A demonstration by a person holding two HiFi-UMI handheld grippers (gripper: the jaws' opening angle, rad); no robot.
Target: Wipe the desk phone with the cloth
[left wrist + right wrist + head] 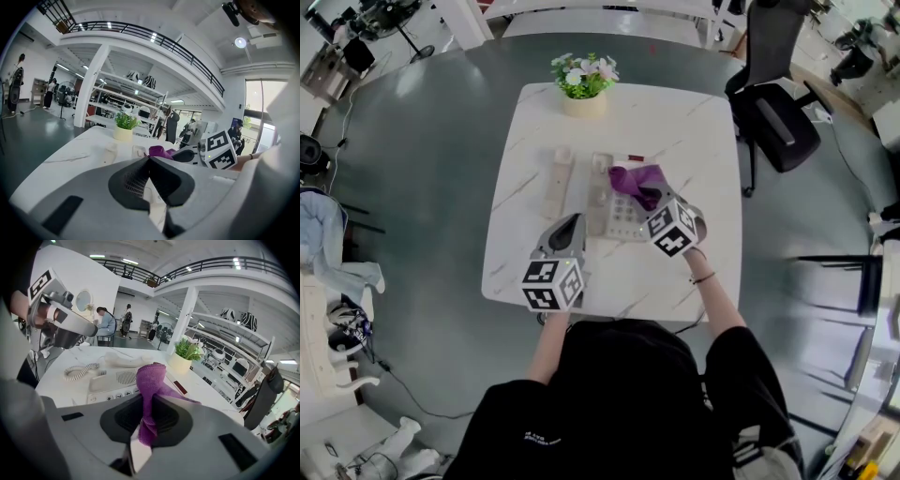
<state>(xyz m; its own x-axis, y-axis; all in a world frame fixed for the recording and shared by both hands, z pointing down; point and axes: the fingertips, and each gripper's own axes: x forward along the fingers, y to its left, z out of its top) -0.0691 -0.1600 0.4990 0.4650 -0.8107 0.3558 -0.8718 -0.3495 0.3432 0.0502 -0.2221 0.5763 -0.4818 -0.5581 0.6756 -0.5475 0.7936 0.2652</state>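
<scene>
The beige desk phone [614,214] lies on the white marble table [694,131]. Its handset [560,178] rests off the base to the left, joined by a coiled cord [79,372]. My right gripper [649,199] is shut on a purple cloth [636,178], which stands bunched over the phone's far right part. In the right gripper view the cloth [150,385] rises from between the jaws, with the phone's keypad and speaker [110,380] just beyond. My left gripper [572,223] hovers at the phone's near left, jaws shut with nothing in them.
A potted plant [583,82] stands at the table's far edge. A black office chair [778,112] is off the far right corner. White furniture and cables lie on the floor at the left. People stand far back in the hall.
</scene>
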